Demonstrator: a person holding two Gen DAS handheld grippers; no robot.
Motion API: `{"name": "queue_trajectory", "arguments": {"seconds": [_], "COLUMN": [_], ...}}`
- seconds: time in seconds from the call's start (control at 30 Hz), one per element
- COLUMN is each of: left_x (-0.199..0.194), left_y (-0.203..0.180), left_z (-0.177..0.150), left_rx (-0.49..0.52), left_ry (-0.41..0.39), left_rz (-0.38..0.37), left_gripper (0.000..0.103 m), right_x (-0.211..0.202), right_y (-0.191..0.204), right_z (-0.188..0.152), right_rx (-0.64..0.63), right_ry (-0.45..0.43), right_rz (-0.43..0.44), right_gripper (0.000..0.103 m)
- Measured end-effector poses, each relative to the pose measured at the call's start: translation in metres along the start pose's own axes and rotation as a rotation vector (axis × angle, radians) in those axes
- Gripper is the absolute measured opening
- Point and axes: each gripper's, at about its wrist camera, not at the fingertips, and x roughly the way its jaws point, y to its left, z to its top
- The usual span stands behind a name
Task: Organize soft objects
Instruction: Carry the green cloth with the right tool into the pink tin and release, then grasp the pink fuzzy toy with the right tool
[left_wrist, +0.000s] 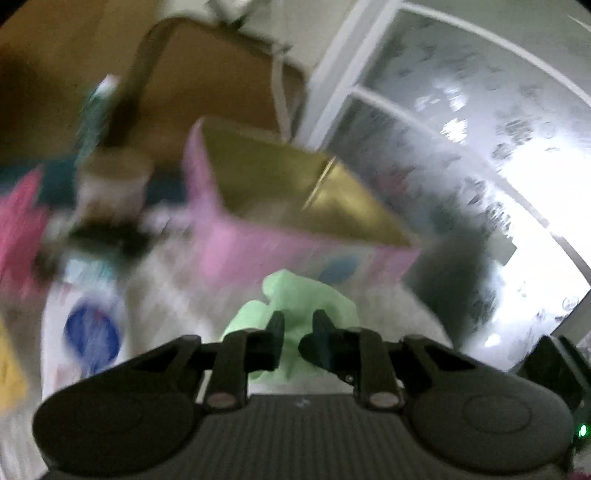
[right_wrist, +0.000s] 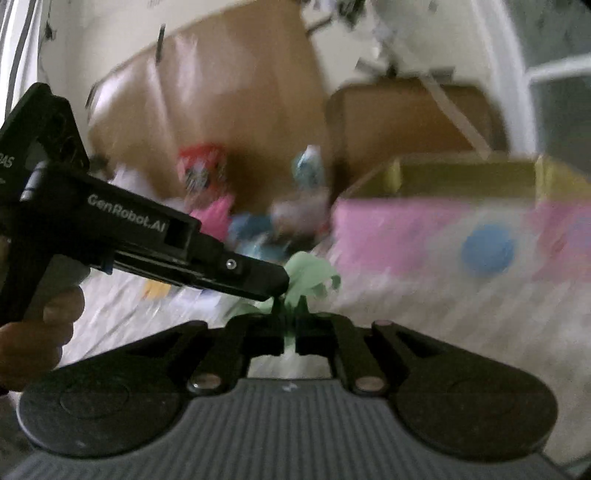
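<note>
Both views are smeared with motion blur, yet the main thing reads clearly: a crumpled pale green cloth (left_wrist: 295, 314) is pinched from two sides at once. The left hand-held gripper (left_wrist: 298, 332) has its two black fingers (left_wrist: 275, 334) drawn in close on the fabric, a strip of green showing in the narrow gap between them and more of it bunched above the tips. In the right wrist view the right hand-held gripper (right_wrist: 290, 332) is likewise closed on the same cloth (right_wrist: 308, 275), with only a thin sliver of green between its fingers. The left tool reaches in from the left of that view, its black nose touching the cloth just above the right gripper's tips, and the person's left hand (right_wrist: 33, 339) wraps its handle. The cloth sits above a whitish patterned bedding (right_wrist: 424, 317). Just behind it stands an open pink box with a blue dot and a yellowish inside (right_wrist: 443, 229), seen tilted in the left view (left_wrist: 258, 229). Farther back lie blurred colourful toys (right_wrist: 207, 184) in front of a brown cardboard box (right_wrist: 410, 122).
</note>
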Motion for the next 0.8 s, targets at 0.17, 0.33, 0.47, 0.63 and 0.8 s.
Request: {"name": "queue_trajectory", "arguments": {"seconds": [0.17,0.33,0.47,0.63,0.8], "left_x": [0.038,0.090,0.109,0.068,-0.005], "left_y": [-0.027,-0.035,-0.023,-0.025,-0.002], "left_z": [0.050,0.074,0.065,0.041,0.004], "left_rx": [0.063,0.064,0.002,0.089,0.118], "left_ry": [-0.069,-0.055,-0.020,-0.108,-0.216], "left_rz": [-0.014,0.038,0.128,0.177,0.239], "left_gripper": [0.020,0.025,0.045,0.063,0.071], "right_x": [0.001,0.020,0.055,0.030,-0.001], "right_y": [-0.027,-0.073,-0.094,-0.100,-0.087], "right_z": [0.039,0.065,0.069,0.054,0.040], "right_rx": [-0.070,-0.029,0.022,0.179,0.305], "right_ry": [-0.146,-0.186,-0.079,-0.161,-0.335], "right_rz": [-0.155,-0.278,-0.427,-0.541,-0.561], "right_gripper": [0.007,0.008,0.015,0.064,0.064]}}
